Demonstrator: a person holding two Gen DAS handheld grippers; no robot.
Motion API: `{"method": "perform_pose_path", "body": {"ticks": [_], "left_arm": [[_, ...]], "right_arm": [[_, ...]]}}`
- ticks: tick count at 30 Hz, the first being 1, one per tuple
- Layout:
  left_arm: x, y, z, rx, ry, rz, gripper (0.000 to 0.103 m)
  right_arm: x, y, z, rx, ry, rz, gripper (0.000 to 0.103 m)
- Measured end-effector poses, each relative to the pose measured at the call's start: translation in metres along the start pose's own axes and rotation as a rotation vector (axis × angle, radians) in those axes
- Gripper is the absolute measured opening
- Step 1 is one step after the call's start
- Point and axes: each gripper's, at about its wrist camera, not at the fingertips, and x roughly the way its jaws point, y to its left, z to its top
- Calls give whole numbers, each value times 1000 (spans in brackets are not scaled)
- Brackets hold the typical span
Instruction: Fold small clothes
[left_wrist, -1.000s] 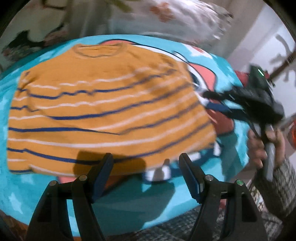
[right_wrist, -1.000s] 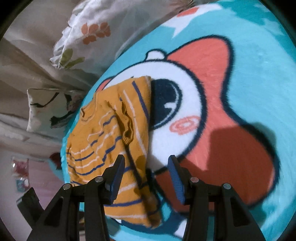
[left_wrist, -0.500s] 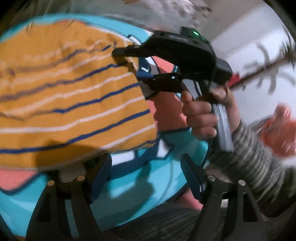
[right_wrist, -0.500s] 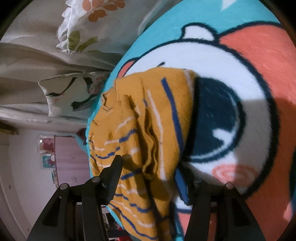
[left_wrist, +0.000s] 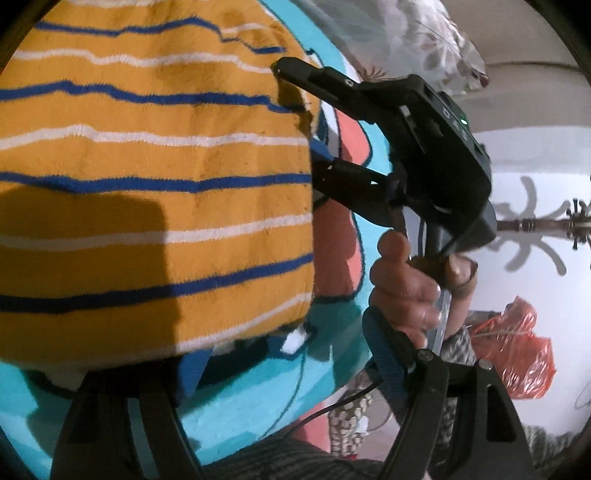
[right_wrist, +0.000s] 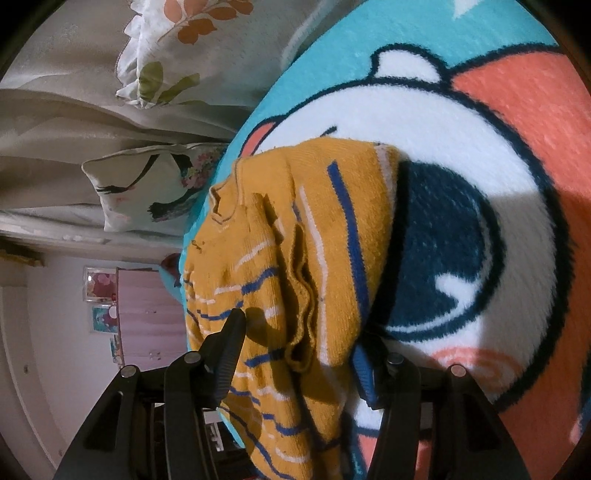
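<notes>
An orange sweater (left_wrist: 155, 192) with blue and white stripes lies flat on a teal cartoon blanket (left_wrist: 258, 402). My left gripper (left_wrist: 280, 363) is at its near hem. The left finger is hidden under the cloth, the right finger (left_wrist: 384, 354) stands off the corner, and the jaws are closing. My right gripper (left_wrist: 299, 118), held by a hand (left_wrist: 406, 288), straddles the sweater's right edge. In the right wrist view the rumpled sweater (right_wrist: 295, 258) edge lies between that gripper's (right_wrist: 295, 354) wide, closing fingers, which are not pressing on it.
Floral pillows (right_wrist: 166, 55) and a printed pillow (right_wrist: 147, 184) lie beyond the blanket (right_wrist: 461, 129). A red plastic bag (left_wrist: 517, 354) and a coat stand (left_wrist: 535, 221) are off the bed's side. A knitted sleeve and a thin cable show near the bottom edge.
My left gripper dropped and rolled toward the hem's right corner, its left finger sliding under the cloth. The right gripper moved in onto the sweater's right edge.
</notes>
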Motion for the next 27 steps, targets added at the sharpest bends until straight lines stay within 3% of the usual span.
{"method": "perform_pose_path", "body": {"ticks": [1, 2, 3, 5, 10, 15, 20, 24, 27], "left_arm": [[0, 3, 3, -8, 5, 8, 54], [1, 6, 4, -14, 16, 30, 28], [7, 3, 13, -17, 26, 59, 19], [3, 5, 13, -10, 21, 73, 13], [-23, -10, 8, 70, -11, 80, 13], [-71, -8, 9, 108, -48, 37, 13], [-133, 15, 8, 141, -70, 0, 14], [-187, 42, 1, 192, -115, 88, 26], [-231, 74, 2, 176, -181, 140, 34]], "right_arm": [[0, 1, 0, -6, -4, -13, 47], [2, 3, 0, -19, -7, -45, 41], [3, 3, 0, -26, -5, -61, 29], [5, 6, -1, -17, -8, -80, 23], [-1, 35, -6, -69, -42, -155, 19], [-4, 81, -11, -95, -92, -133, 18], [22, 141, -15, -142, -109, -137, 18], [58, 178, -16, -151, -111, -162, 17], [92, 203, -15, -144, -104, -170, 17]]}}
